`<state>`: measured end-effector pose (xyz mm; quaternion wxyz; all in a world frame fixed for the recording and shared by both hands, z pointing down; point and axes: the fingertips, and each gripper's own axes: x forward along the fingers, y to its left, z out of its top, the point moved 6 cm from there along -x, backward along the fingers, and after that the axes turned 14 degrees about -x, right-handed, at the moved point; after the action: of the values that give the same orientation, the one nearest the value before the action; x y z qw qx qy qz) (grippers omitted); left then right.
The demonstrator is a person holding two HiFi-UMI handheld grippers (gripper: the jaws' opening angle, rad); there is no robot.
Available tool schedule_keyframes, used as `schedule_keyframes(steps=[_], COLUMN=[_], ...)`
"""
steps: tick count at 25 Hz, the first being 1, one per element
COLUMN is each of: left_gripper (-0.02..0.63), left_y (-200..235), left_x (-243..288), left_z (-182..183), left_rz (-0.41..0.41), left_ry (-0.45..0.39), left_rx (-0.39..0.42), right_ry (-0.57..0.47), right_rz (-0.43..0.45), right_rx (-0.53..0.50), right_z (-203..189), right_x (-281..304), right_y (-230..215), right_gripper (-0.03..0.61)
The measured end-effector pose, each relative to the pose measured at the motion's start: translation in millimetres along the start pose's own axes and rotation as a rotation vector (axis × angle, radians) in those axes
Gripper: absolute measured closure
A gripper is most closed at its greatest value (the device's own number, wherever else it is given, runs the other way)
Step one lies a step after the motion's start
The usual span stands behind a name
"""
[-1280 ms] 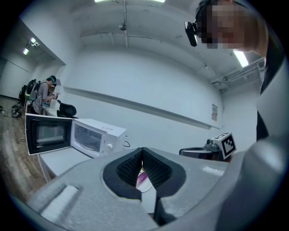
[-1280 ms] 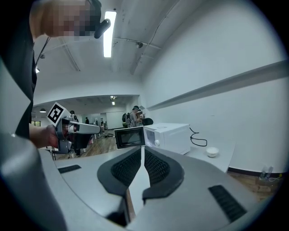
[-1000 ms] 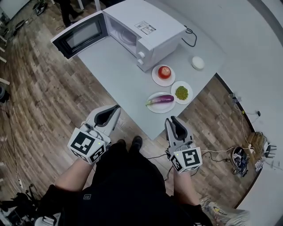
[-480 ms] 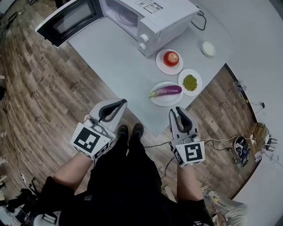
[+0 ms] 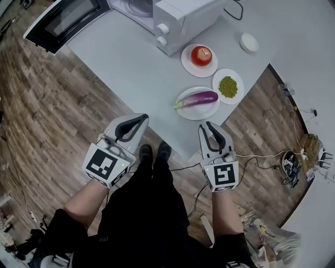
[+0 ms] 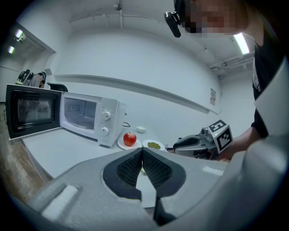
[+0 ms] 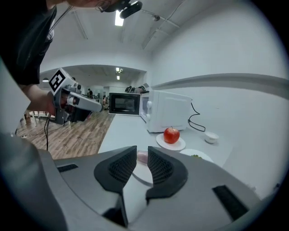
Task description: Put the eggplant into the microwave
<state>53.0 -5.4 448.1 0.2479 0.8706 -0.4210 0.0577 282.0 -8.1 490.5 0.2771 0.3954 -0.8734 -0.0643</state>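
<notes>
Eggplant (image 5: 198, 98) first: lying across a white plate (image 5: 184, 111) just right of the middle of the head view, well apart from the microwave (image 5: 178, 15) at the top edge with its open door (image 5: 57, 23) at the upper left. Holding the left gripper (image 5: 140, 119) low, left of centre, jaws pressed together on nothing. Holding the right gripper (image 5: 205, 127) just below the plate, jaws a little apart and empty. Probably risking a slip: pinching smooth, round skin through so narrow a gap. Maybe also pushing the plate toward the near table (image 5: 131, 68) edge, or bumping the apple (image 5: 201, 55) while carrying upward.
</notes>
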Motion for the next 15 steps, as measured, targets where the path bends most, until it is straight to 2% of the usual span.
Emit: schedule_keyframes(steps=[9, 15], left_gripper=[0.604, 0.604], left_y=[19, 21], left_x=[31, 42], left_z=[-20, -23], left_rz=[-0.006, -0.02], left_ry=[0.038, 0.03], left_rx=[0.039, 0.052], right_ry=[0.1, 0.171], right_rz=[0.014, 0.02], right_rx=[-0.179, -0.365], right_z=[-44, -63], right_x=[18, 32], right_y=[11, 13], right_gripper=[0.485, 0.465])
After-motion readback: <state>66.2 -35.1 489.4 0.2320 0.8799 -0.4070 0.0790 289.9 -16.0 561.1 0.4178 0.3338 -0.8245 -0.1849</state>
